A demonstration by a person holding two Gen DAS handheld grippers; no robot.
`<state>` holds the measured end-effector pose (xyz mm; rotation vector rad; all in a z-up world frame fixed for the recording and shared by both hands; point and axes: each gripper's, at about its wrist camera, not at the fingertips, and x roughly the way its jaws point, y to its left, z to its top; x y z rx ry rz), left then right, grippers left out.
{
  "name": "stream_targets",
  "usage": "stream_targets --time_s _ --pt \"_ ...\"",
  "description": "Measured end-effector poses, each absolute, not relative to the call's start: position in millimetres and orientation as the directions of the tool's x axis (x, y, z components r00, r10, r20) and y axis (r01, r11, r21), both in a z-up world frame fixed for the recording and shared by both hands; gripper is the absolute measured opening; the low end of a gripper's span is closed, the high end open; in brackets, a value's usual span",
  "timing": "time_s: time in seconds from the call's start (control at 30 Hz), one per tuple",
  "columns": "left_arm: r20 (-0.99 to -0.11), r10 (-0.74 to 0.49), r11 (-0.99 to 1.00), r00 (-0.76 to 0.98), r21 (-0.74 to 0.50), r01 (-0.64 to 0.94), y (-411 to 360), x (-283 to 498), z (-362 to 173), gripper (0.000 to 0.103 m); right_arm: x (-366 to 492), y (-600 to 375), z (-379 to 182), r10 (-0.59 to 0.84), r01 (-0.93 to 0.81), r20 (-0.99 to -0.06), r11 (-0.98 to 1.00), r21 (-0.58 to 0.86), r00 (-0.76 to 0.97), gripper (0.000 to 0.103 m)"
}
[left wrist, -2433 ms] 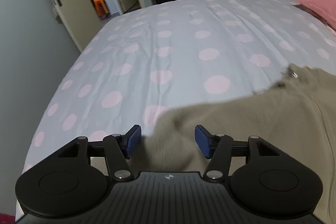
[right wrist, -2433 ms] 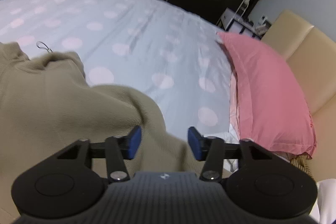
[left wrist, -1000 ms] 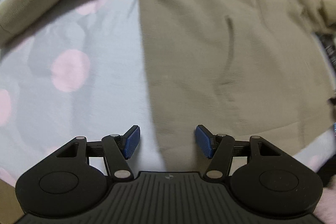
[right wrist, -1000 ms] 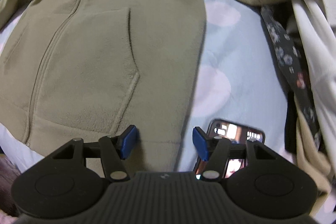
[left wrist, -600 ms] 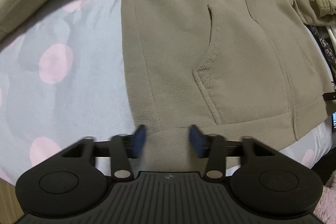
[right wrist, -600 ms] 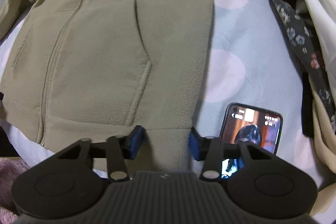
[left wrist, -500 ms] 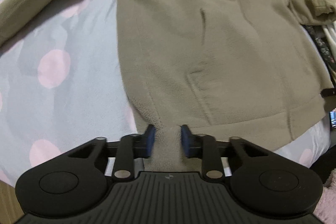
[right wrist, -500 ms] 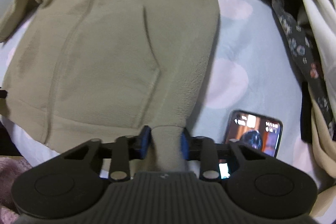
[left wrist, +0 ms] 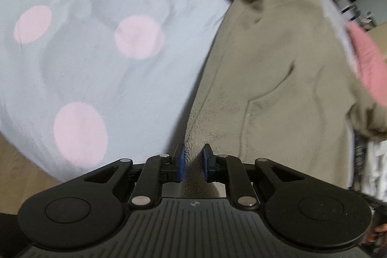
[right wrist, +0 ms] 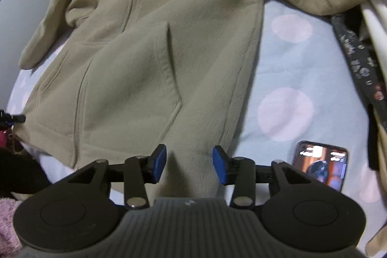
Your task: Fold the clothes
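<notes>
Both wrist cameras look steeply down, close over the bed [left wrist: 79,69]. They share the olive fleece jacket [right wrist: 150,59]: the left view sees one hem corner, the right the other.

I see one fleece jacket [right wrist: 154,45], olive-beige, lying front side up and spread mostly flat on the bed. In the right wrist view its hem is at 6 o'clock and its collar end at 12 o'clock. A zipper seam runs up the body toward 11 o'clock, with a slanted pocket opening on either side of it. One sleeve lies extended toward 9 o'clock, cuff flat. The other sleeve runs toward 2 o'clock and ends in a bunched, open cuff. The hem is lifted slightly at both lower corners, with fabric gathered into a narrow ridge at each.
</notes>
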<state>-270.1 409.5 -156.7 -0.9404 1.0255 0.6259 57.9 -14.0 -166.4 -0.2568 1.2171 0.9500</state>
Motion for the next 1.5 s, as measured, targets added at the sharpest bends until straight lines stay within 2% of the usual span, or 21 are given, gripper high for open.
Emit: stream_targets --time_s 0.2,0.3,0.4,0.47,0.53,0.6,0.63,0.67,0.73,0.8,0.93,1.1,1.17,1.27,1.37,1.5 --pt "-0.941 0.039 0.512 0.336 -0.27 -0.815 407 -256 -168 0.014 74 -37 -171 0.468 -0.618 -0.882 0.708 0.341 0.049 0.046" --pt "-0.944 0.038 0.509 0.327 -0.263 -0.819 408 -253 -173 0.014 74 -35 -182 0.453 -0.602 -0.891 0.713 0.359 0.005 0.051" --pt "-0.945 0.034 0.502 0.325 -0.265 -0.823 409 -254 -177 0.016 70 -28 -195 0.425 -0.607 -0.904 0.707 0.362 -0.044 0.049" --pt "-0.947 0.035 0.501 0.32 -0.26 -0.826 410 -254 -177 0.018 68 -19 -206 0.381 -0.625 -0.923 0.708 0.33 -0.056 0.046" --pt "-0.955 0.042 0.508 0.295 -0.234 -0.829 409 -253 -181 0.032 67 -16 -208 0.375 -0.624 -0.925 0.709 0.328 -0.061 0.046" --pt "-0.959 0.051 0.519 0.279 -0.214 -0.828 407 -250 -182 0.034 66 -13 -210 0.37 -0.623 -0.927 0.71 0.327 -0.065 0.038" --pt "-0.956 0.044 0.525 0.29 -0.225 -0.821 406 -249 -181 0.023 65 -12 -211 0.367 -0.623 -0.928 0.711 0.327 -0.068 0.034" --pt "-0.952 0.035 0.532 0.306 -0.241 -0.812 405 -248 -179 0.017 65 -11 -211 0.367 -0.622 -0.928 0.711 0.327 -0.068 0.03" --pt "-0.946 0.043 0.552 0.321 -0.245 -0.797 402 -247 -171 0.014 61 -12 -201 0.381 -0.626 -0.923 0.707 0.328 -0.052 0.022" --pt "-0.928 0.033 0.558 0.371 -0.29 -0.778 401 -251 -156 0.013 57 -18 -183 0.435 -0.616 -0.899 0.697 0.367 -0.044 0.02" --pt "-0.84 -0.055 0.522 0.54 -0.485 -0.702 405 -266 -111 0.012 51 -37 -124 0.558 -0.609 -0.83 0.651 0.453 -0.02 0.017" --pt "-0.774 -0.108 0.578 0.624 -0.559 -0.594 403 -279 -40 0.012 24 -55 -33 0.564 -0.748 -0.824 0.573 0.335 0.063 0.016" --pt "-0.794 -0.135 0.588 0.593 -0.546 -0.597 400 -286 -34 0.012 17 -64 -8 0.53 -0.774 -0.845 0.566 0.284 0.077 0.016" --pt "-0.843 -0.167 0.61 0.512 -0.496 -0.618 397 -289 -45 0.012 5 -69 -1 0.462 -0.795 -0.885 0.559 0.236 0.062 0.016" --pt "-0.905 -0.179 0.657 0.387 -0.402 -0.637 386 -284 -74 0.012 -1 -66 -22 0.402 -0.793 -0.916 0.553 0.255 -0.014 0.016" --pt "-0.956 -0.172 0.72 0.24 -0.288 -0.631 371 -272 -110 0.012 -9 -55 -76 0.291 -0.793 -0.952 0.555 0.251 -0.098 0.016"
